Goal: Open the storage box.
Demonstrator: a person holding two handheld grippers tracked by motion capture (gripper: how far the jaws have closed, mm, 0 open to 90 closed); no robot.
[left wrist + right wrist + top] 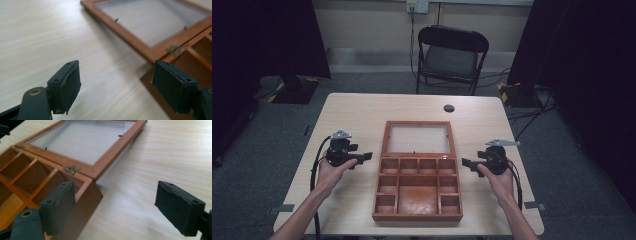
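Observation:
A brown wooden box (417, 189) with several empty compartments lies in the middle of the table, its glass-paned lid (417, 138) folded flat open toward the far side. My left gripper (364, 157) hovers just left of the box, held in a hand, jaws open and empty. My right gripper (468, 163) sits just right of the box, also open with nothing in it. In the left gripper view the gripper (116, 86) frames bare tabletop, with the lid's hinge (175, 49) beyond. In the right gripper view the gripper (115, 208) stands beside the box corner (87, 192) and a hinge (71, 169).
The light wooden table (352, 110) has a round cable hole (449, 108) near its far edge. A black folding chair (451, 57) stands behind the table. Dark curtains hang at both sides, with cables on the grey floor.

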